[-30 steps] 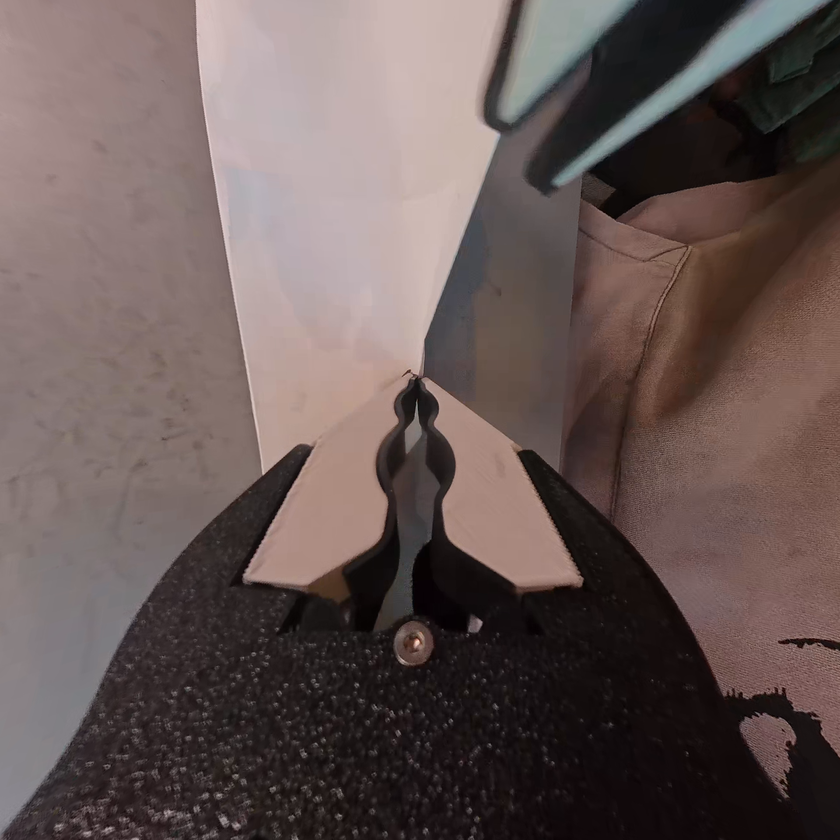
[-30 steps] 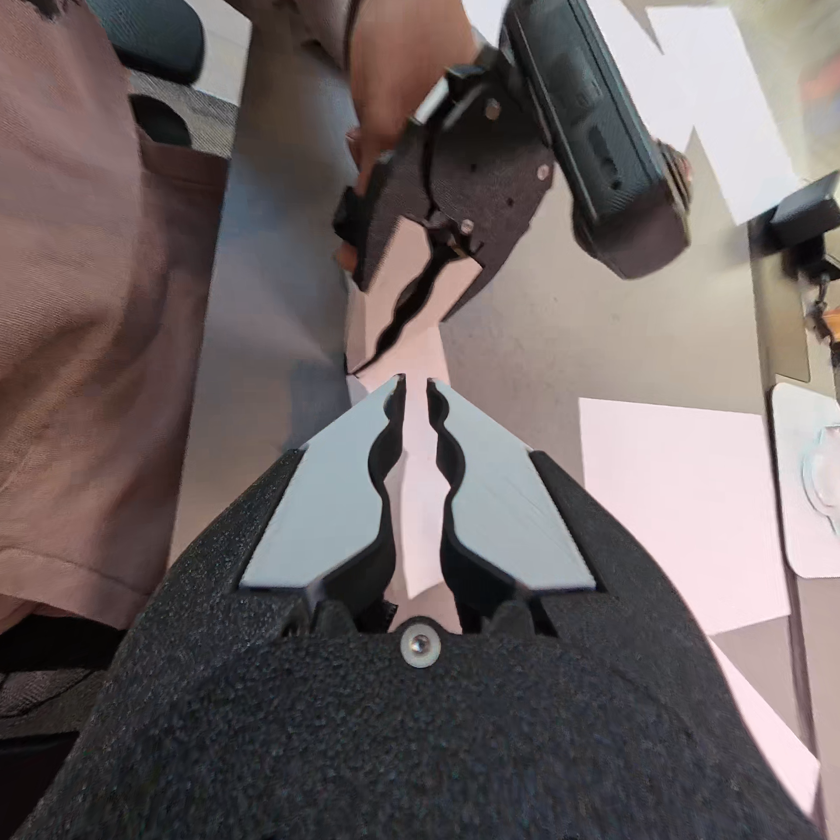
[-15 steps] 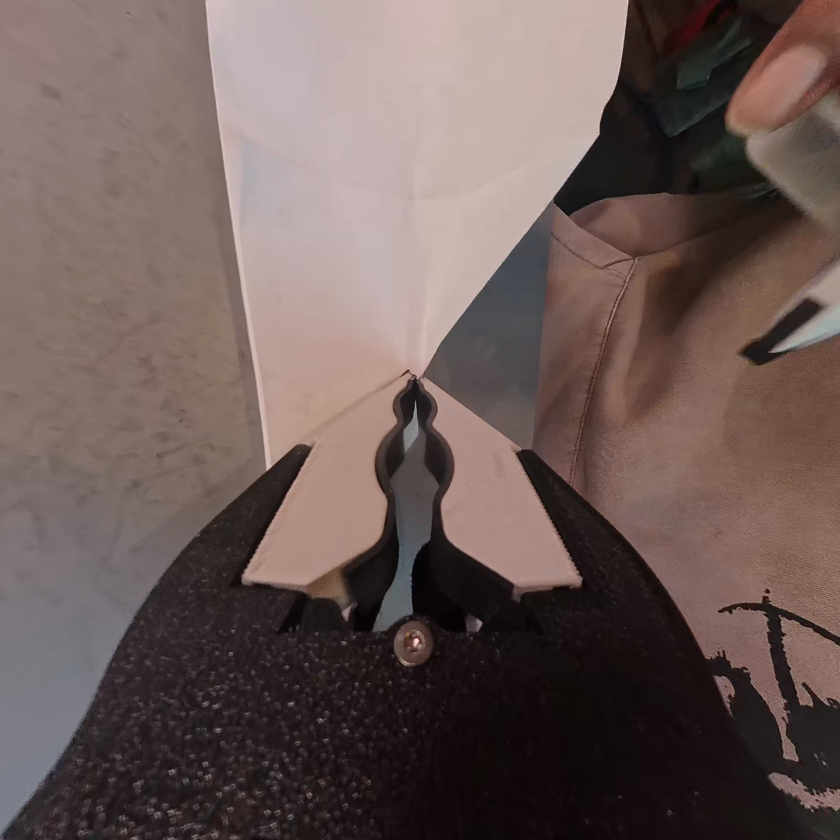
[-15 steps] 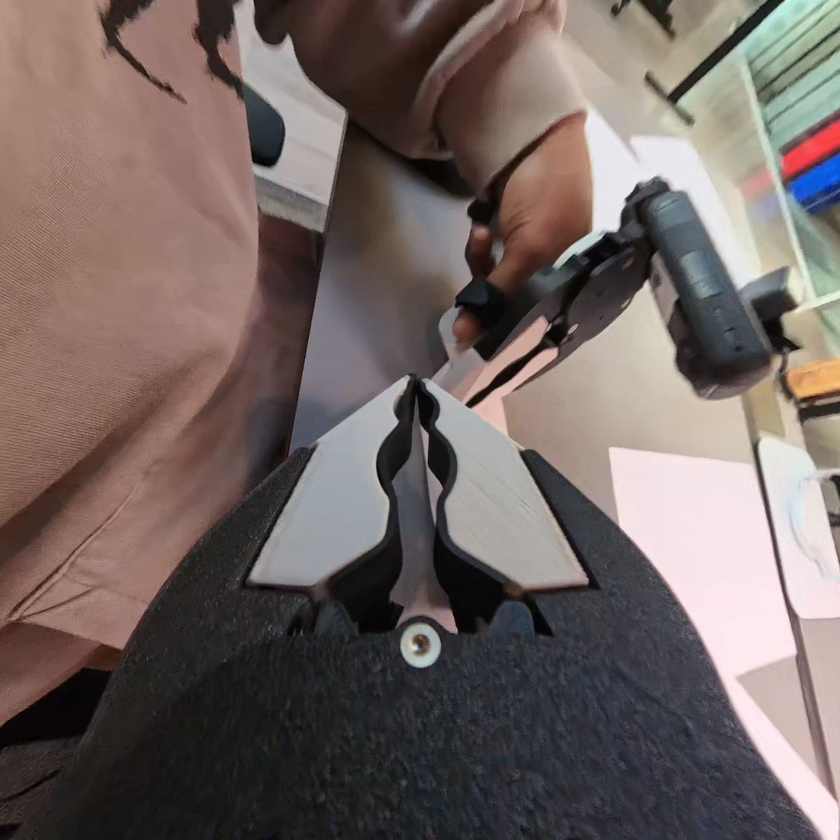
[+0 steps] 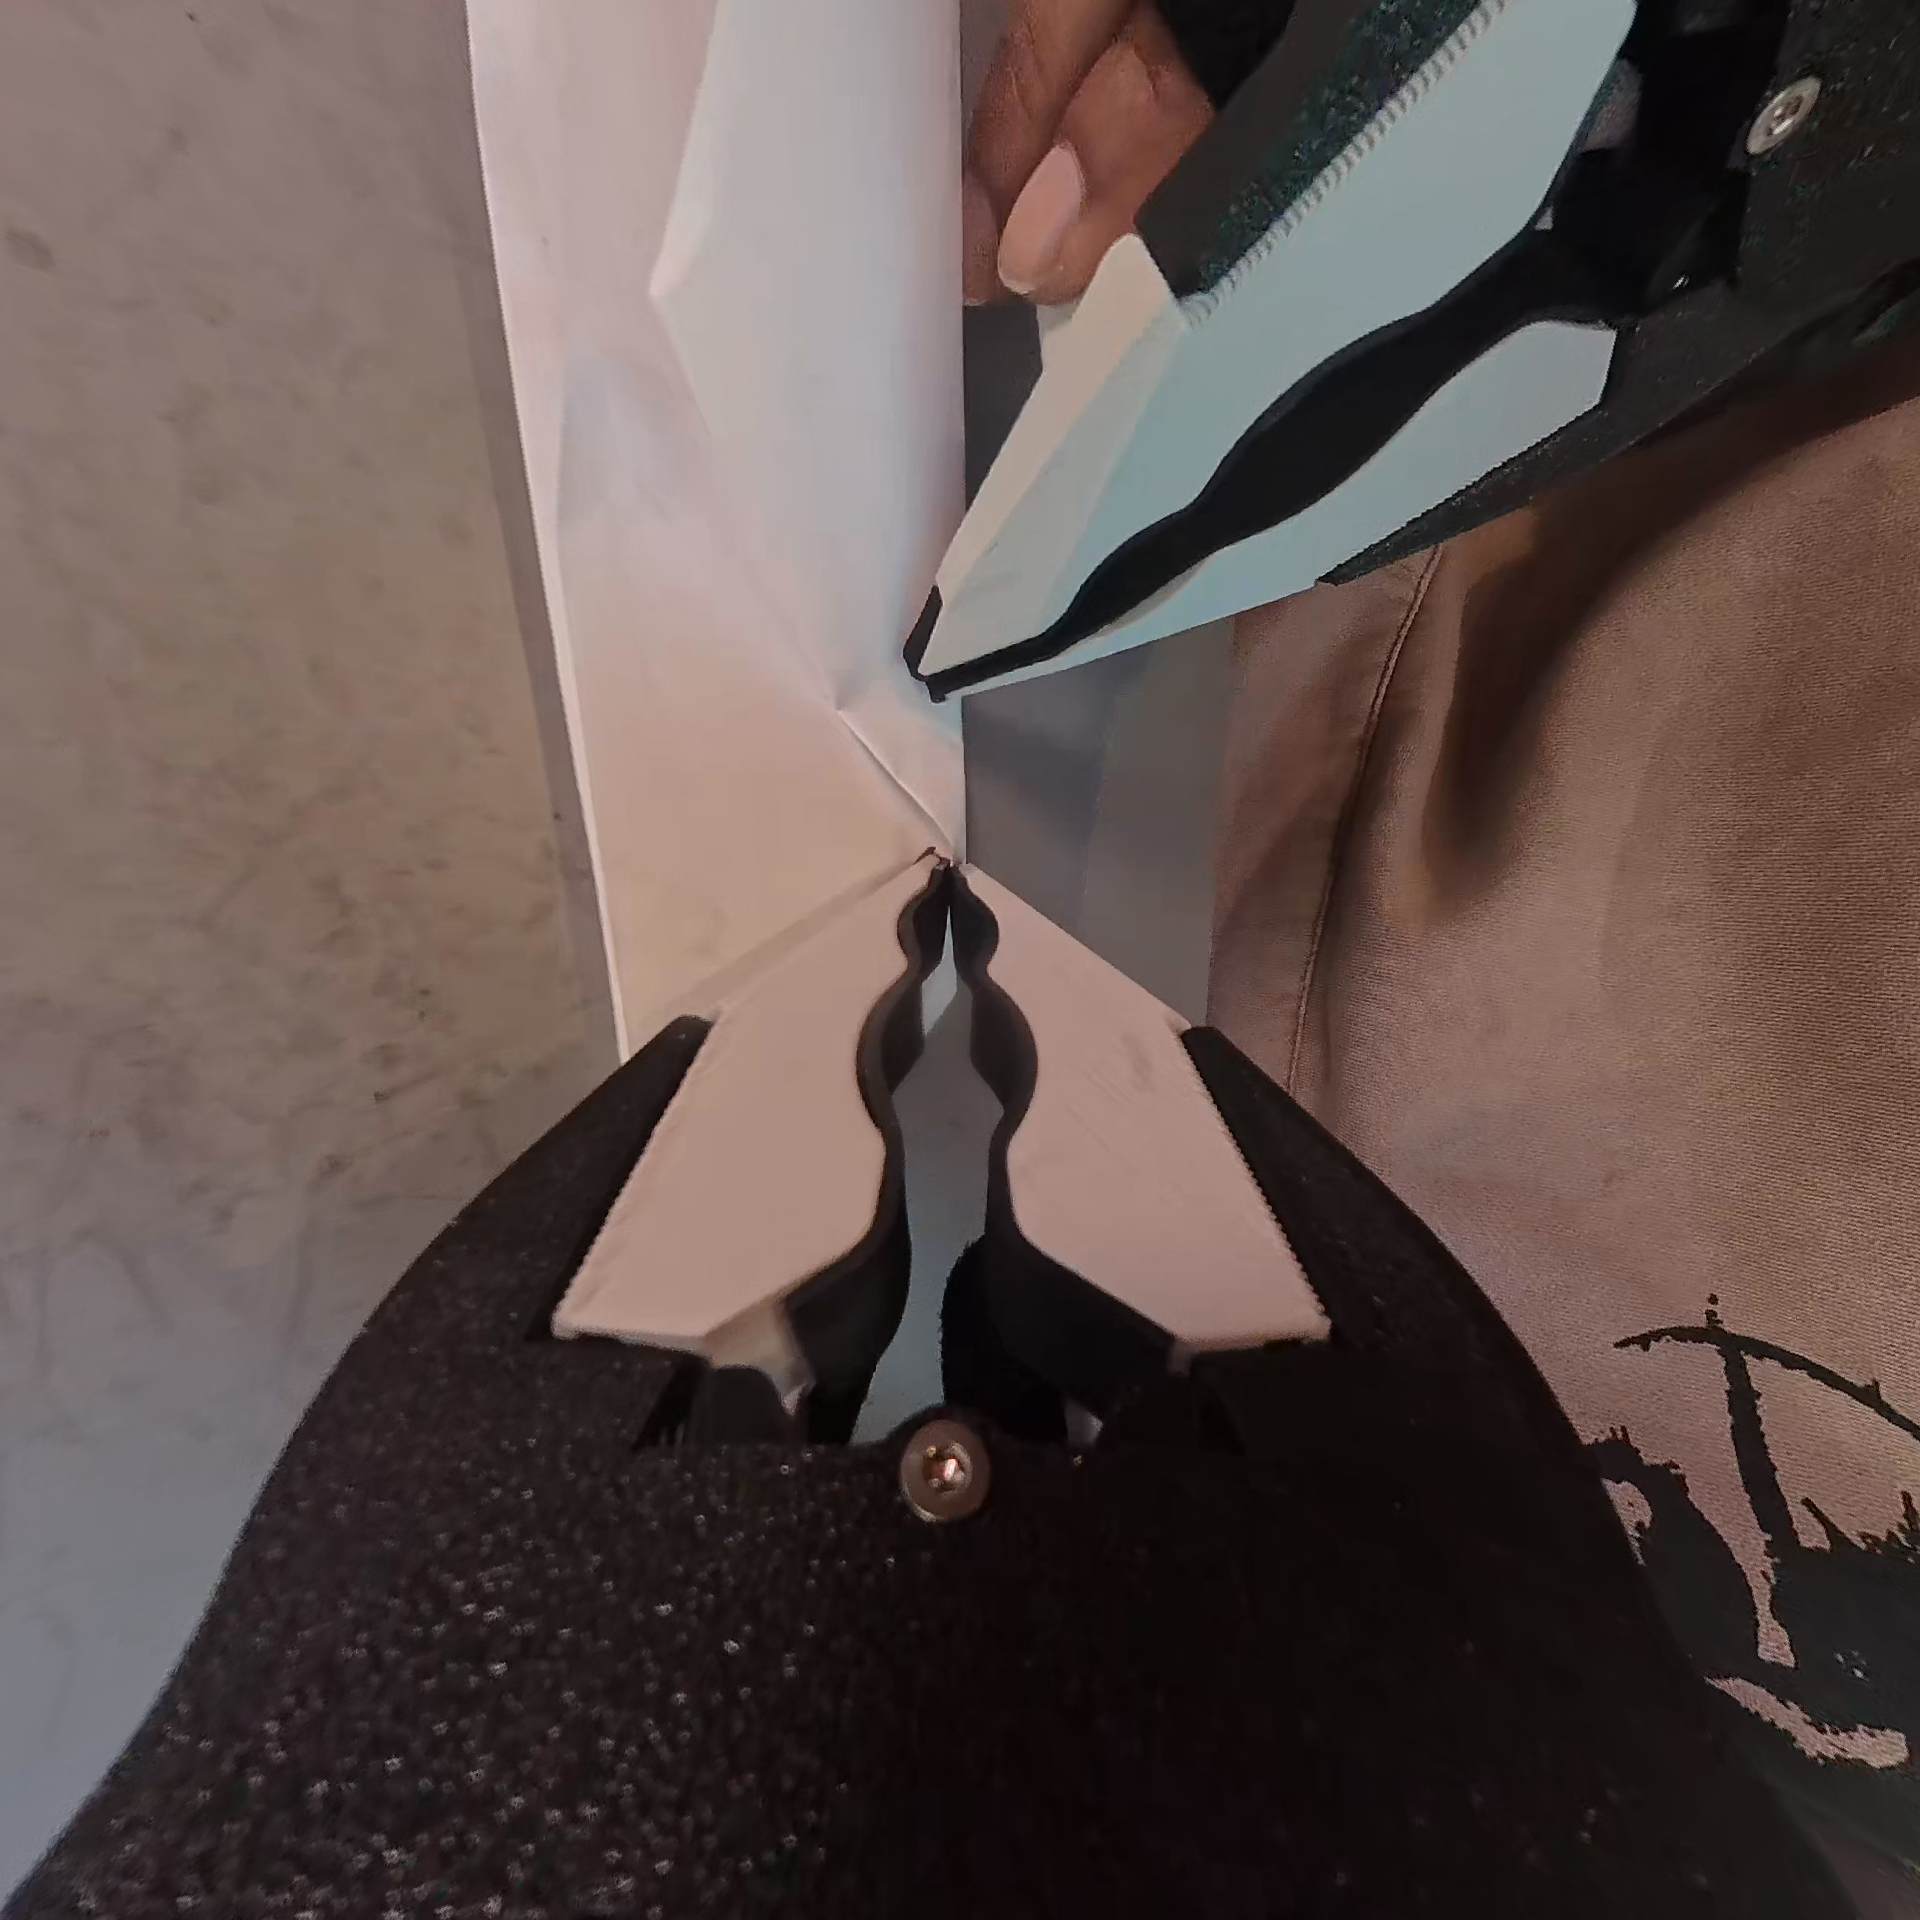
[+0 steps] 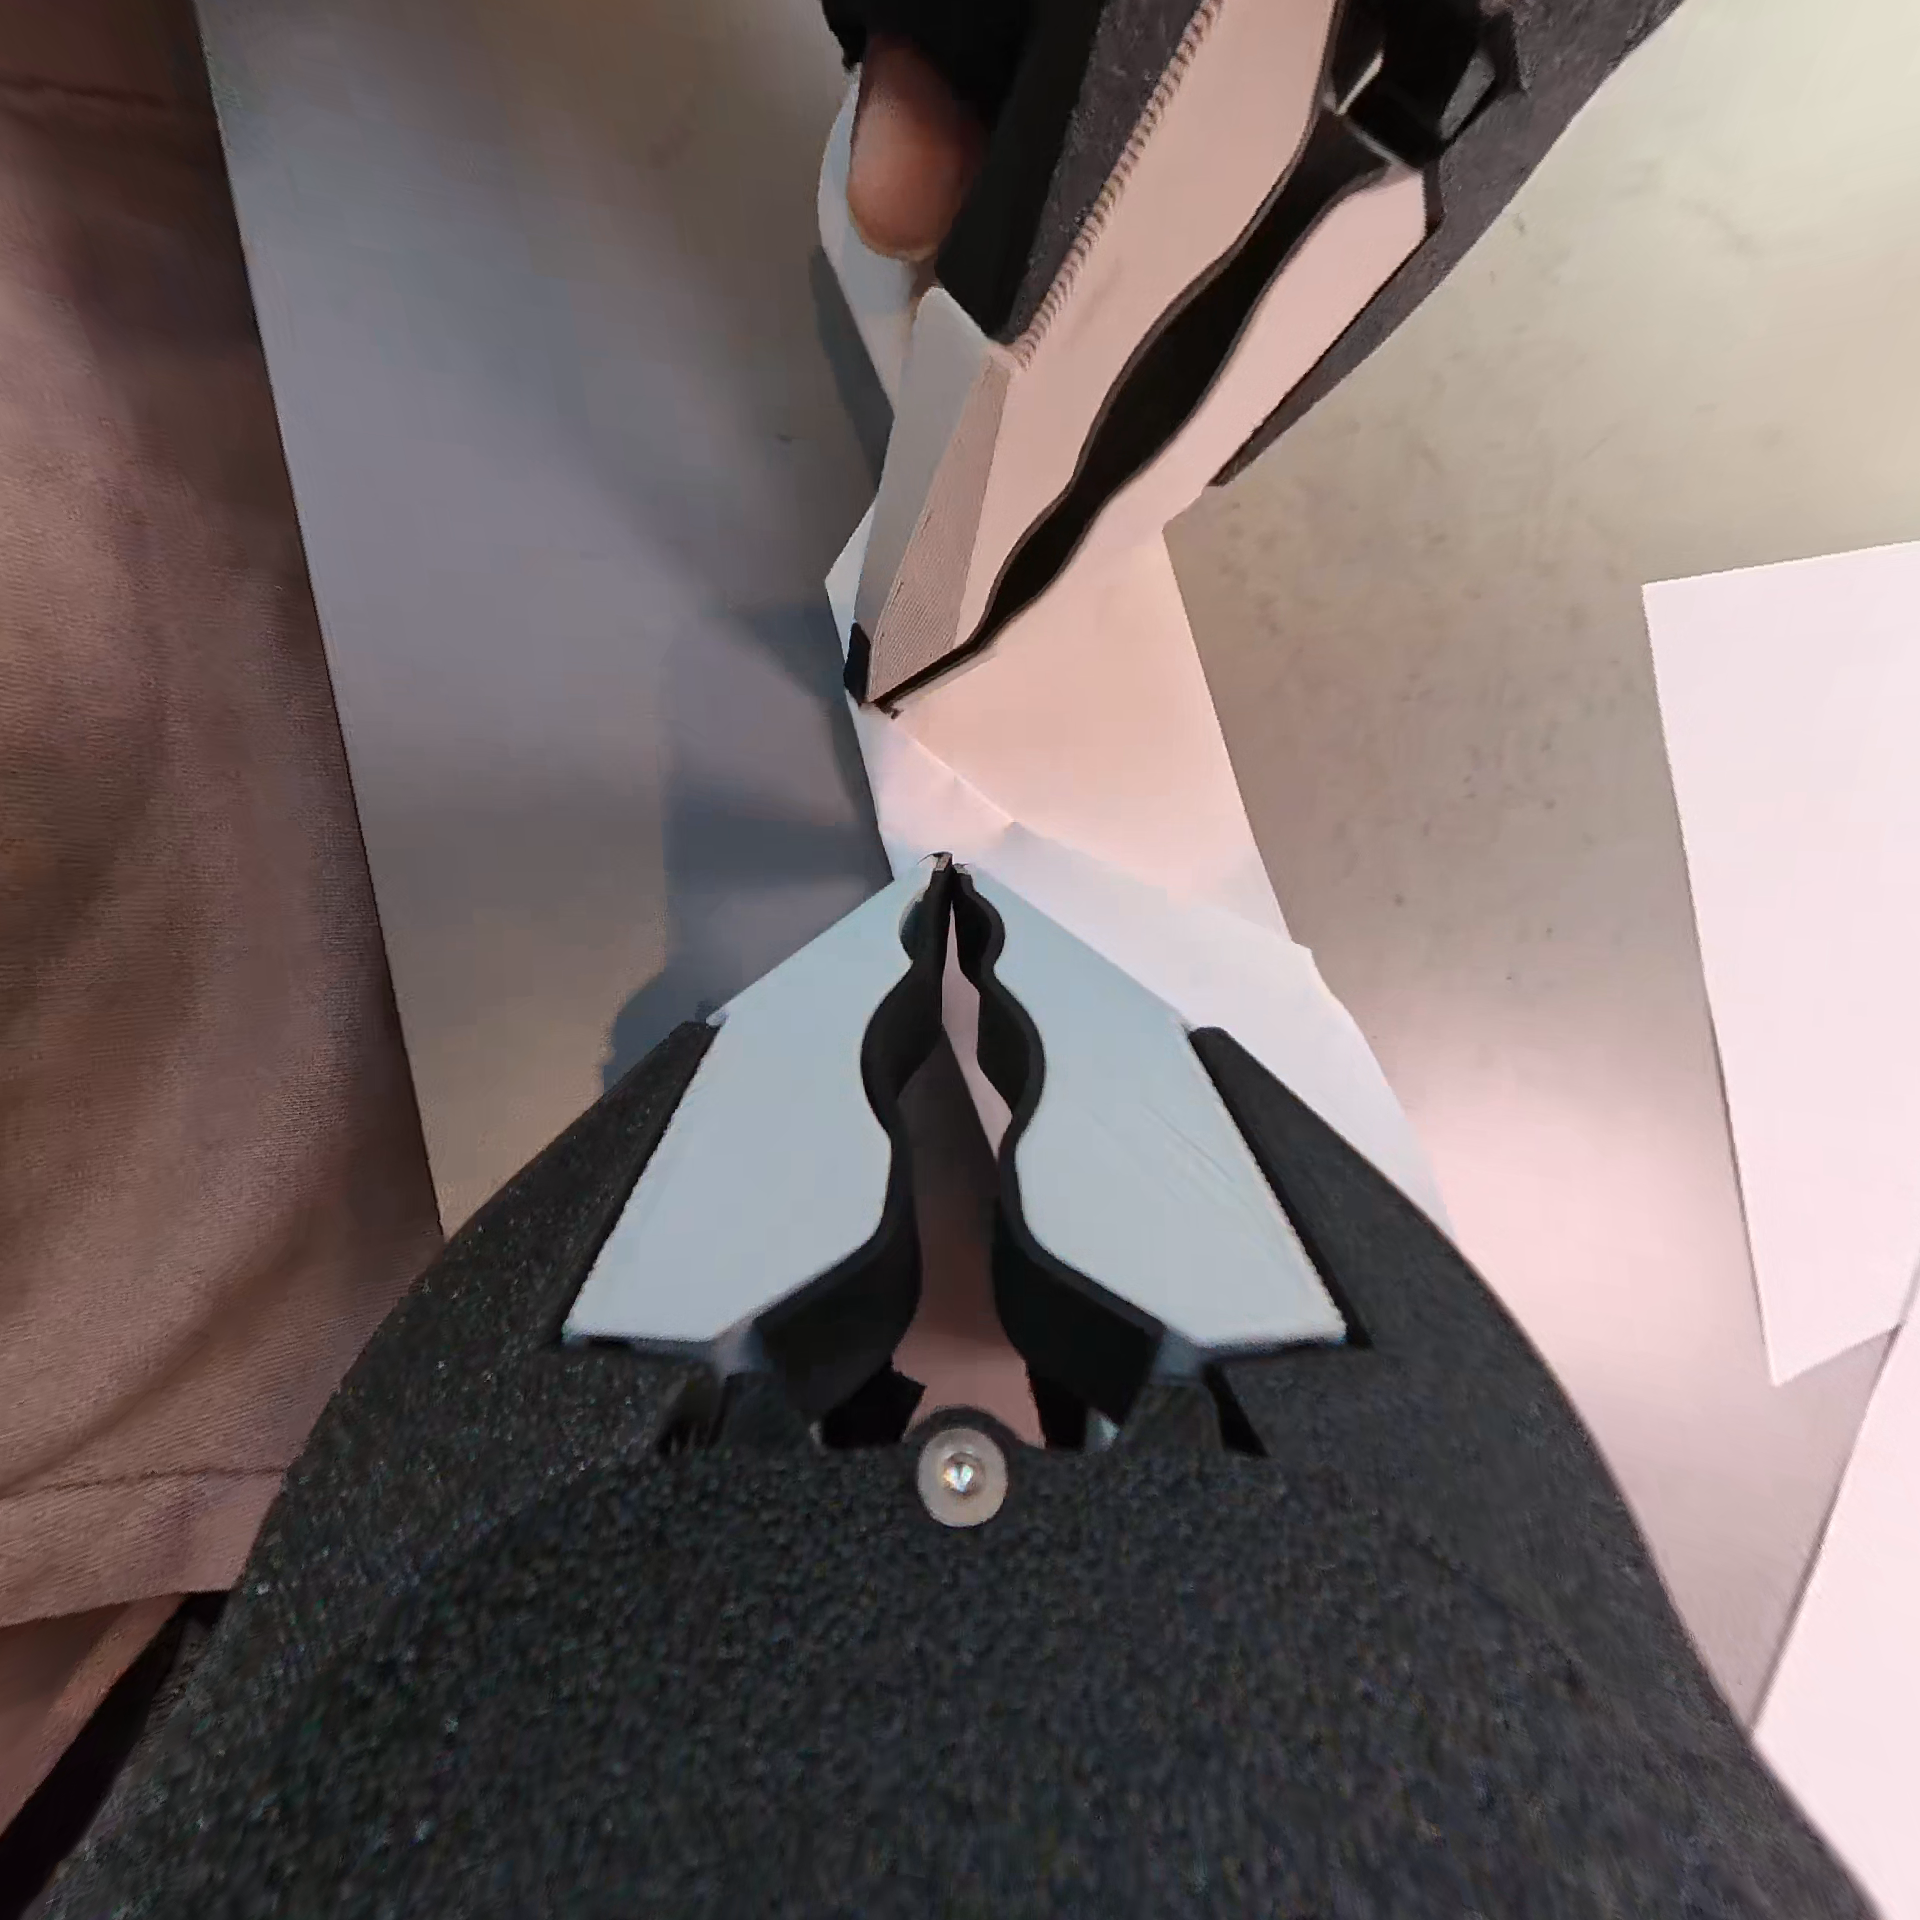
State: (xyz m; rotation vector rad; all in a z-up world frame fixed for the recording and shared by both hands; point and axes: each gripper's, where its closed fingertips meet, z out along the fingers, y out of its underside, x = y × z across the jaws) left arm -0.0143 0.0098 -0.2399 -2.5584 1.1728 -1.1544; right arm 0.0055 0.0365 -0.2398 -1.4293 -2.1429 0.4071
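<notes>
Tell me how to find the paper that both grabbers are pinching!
Look at the grey table in front of the person in the tan shirt. Near its edge, the left gripper and the right gripper are both shut on one white sheet of paper. It is creased and lifted, while the other sheet lies flat, untouched.

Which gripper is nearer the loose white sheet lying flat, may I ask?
Right, probably: the right gripper is alongside the loose sheet; the left gripper is farther ahead; both pinch the creased sheet.
</notes>
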